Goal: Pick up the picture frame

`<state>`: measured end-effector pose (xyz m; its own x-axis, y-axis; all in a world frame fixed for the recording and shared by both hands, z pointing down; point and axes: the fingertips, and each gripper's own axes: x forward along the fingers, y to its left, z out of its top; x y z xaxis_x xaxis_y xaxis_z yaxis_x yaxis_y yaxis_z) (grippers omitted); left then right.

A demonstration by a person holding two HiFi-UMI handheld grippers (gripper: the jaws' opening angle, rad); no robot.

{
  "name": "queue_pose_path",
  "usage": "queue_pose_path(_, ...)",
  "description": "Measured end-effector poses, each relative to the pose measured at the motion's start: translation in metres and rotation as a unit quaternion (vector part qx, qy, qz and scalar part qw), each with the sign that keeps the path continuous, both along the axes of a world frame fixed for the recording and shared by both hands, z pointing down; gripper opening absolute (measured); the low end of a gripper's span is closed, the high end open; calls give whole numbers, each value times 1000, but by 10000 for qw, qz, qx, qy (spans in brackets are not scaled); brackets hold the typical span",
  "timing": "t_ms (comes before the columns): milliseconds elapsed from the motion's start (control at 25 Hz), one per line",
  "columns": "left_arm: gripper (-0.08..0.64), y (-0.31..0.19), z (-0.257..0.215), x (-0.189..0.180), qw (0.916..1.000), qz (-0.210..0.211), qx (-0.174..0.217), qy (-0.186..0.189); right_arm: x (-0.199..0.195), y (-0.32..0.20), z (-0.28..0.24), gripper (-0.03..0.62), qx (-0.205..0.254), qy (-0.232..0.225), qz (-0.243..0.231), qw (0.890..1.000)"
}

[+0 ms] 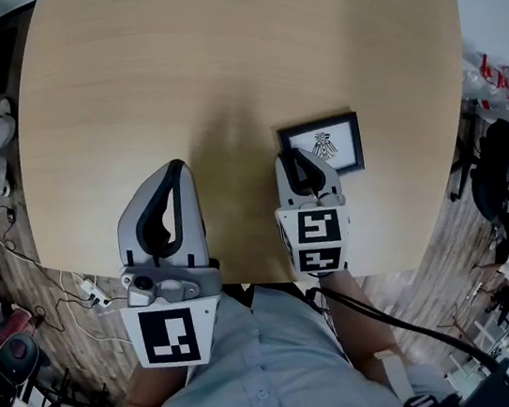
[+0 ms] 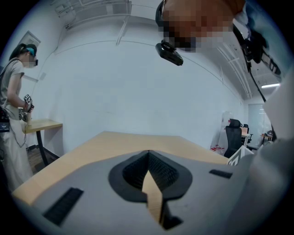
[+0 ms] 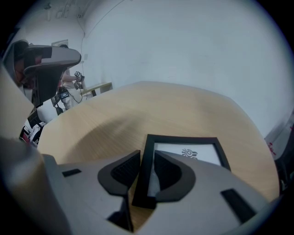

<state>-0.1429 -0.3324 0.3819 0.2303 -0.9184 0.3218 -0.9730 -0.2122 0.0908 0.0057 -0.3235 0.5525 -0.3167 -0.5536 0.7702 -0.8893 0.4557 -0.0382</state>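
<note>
A black picture frame with a white print lies flat on the light wooden table, right of centre. My right gripper points down at the frame's left side. In the right gripper view the frame has its left bar between the jaws, and both pads sit against that bar. My left gripper hovers over bare table to the left of the frame, its fingertips meeting with nothing between them.
The table's near edge runs just under both grippers. Cables and a power strip lie on the floor at the left. An office chair stands at the right. Another person stands by a far table.
</note>
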Motion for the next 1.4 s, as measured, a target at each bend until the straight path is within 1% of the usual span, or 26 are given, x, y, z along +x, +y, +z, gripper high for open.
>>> queue_pose_path(200, 2, 2, -5, -1, 10000, 7, 29, -13, -2, -1, -2, 89, 35, 83, 34, 10000)
queue_pose_path(360, 2, 6, -8, 0, 9999, -2, 86, -70, -2, -2, -1, 77, 16, -37, 63, 10000)
queue_pose_path(520, 2, 7, -7, 4, 9999, -22, 93, -123, 1, -2, 2, 64, 94, -122, -13, 9999)
queue_pose_path(680, 2, 11, -9, 5, 9997, -33, 193, -139, -1, -4, -9, 61, 384, -369, 9, 9986)
queue_pose_path(840, 2, 25, -23, 5, 9990, -46, 415, -169, -6, -3, -39, 61, 852, -699, 16, 9939)
queue_pose_path(960, 2, 31, -38, 9, 9976, -39, 666, -203, -6, -2, -72, 61, 1327, -958, -32, 9865)
queue_pose_path(1080, 2, 30, -55, 24, 9951, -39, 957, -263, 4, -6, -110, 63, 1840, -1286, -44, 9745)
queue_pose_path(1280, 2, 46, -86, 48, 9904, 5, 1342, -341, 20, 3, -178, 61, 2627, -1650, -81, 9506)
queue_pose_path(1400, 2, 53, -109, 75, 9860, 77, 1590, -503, 36, 8, -225, 63, 3167, -1793, -235, 9311)
